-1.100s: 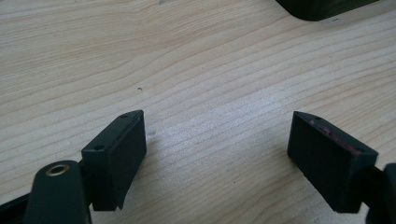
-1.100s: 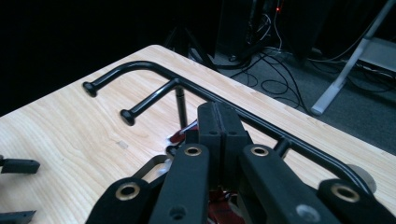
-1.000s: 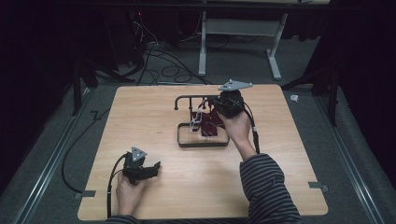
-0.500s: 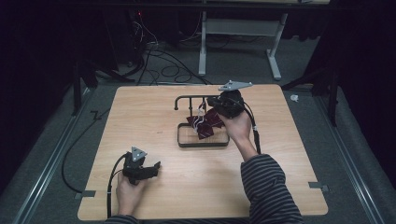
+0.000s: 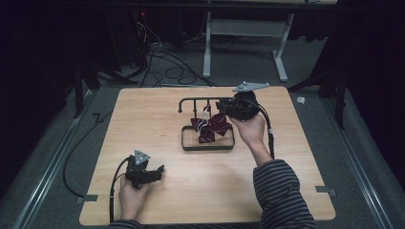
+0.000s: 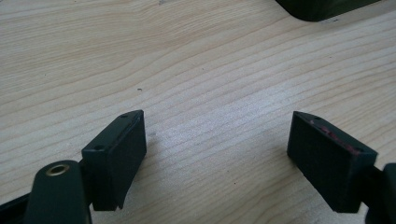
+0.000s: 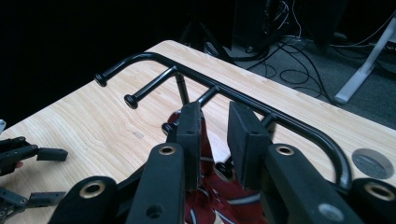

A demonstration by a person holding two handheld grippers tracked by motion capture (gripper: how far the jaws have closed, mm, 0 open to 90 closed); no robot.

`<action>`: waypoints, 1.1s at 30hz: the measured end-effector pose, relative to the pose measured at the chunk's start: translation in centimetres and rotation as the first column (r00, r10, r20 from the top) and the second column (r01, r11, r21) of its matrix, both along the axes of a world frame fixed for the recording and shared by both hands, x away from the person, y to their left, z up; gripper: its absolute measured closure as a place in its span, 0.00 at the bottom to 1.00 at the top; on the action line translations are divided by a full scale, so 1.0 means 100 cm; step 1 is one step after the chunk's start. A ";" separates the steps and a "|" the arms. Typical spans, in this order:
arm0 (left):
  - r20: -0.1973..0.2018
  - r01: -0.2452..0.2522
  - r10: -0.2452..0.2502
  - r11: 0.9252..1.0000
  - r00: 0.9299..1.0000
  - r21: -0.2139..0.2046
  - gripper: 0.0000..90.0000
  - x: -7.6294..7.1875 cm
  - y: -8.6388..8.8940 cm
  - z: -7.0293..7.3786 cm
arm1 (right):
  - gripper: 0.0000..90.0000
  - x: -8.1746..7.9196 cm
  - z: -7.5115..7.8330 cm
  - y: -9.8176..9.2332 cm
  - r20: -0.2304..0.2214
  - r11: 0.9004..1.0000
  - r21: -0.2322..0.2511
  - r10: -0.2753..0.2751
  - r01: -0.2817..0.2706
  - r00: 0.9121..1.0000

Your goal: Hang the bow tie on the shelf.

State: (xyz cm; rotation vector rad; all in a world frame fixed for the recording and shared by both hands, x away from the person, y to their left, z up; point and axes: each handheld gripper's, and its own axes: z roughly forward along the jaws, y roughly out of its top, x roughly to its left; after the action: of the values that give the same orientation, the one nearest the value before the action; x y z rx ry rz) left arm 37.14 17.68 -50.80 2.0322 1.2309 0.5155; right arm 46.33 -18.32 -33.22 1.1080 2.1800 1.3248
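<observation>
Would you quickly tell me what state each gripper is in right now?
Left gripper: open, holding nothing, over the bare wooden table.
Right gripper: jaws just opened, gripping nothing, above the dark red striped cloth at the black metal rack.

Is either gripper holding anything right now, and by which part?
Nothing held. The right gripper has just been opening above the tie; the left gripper is open.

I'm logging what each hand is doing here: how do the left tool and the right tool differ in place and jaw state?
The left tool sits low at the table's near left, jaws wide apart over bare wood; the right tool is raised at the black rack, above the dark red cloth. The right tool's jaws stand closer together and have just been opening, pads not pressing the cloth. Both have black jaws and grip nothing.
</observation>
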 end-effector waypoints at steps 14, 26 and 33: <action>-0.001 0.002 -0.002 1.000 1.000 -0.001 0.22 -0.001 0.000 0.000 | 0.82 -0.017 0.000 -0.025 -0.016 0.999 0.024 -0.030 0.031 0.999; -0.002 0.004 -0.004 1.000 1.000 0.000 0.22 -0.001 0.001 0.000 | 0.82 -0.030 -0.002 -0.050 -0.018 0.998 0.038 -0.055 0.056 0.998; -0.002 0.004 -0.004 1.000 1.000 0.000 0.22 -0.001 0.001 0.000 | 0.81 -0.035 -0.003 -0.060 -0.016 0.997 0.043 -0.065 0.066 0.998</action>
State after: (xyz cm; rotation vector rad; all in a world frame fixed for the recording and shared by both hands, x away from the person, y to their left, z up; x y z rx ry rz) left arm 37.02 17.75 -50.78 2.0356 1.2281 0.5120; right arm 42.79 -24.30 -33.52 1.1991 2.1158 1.3454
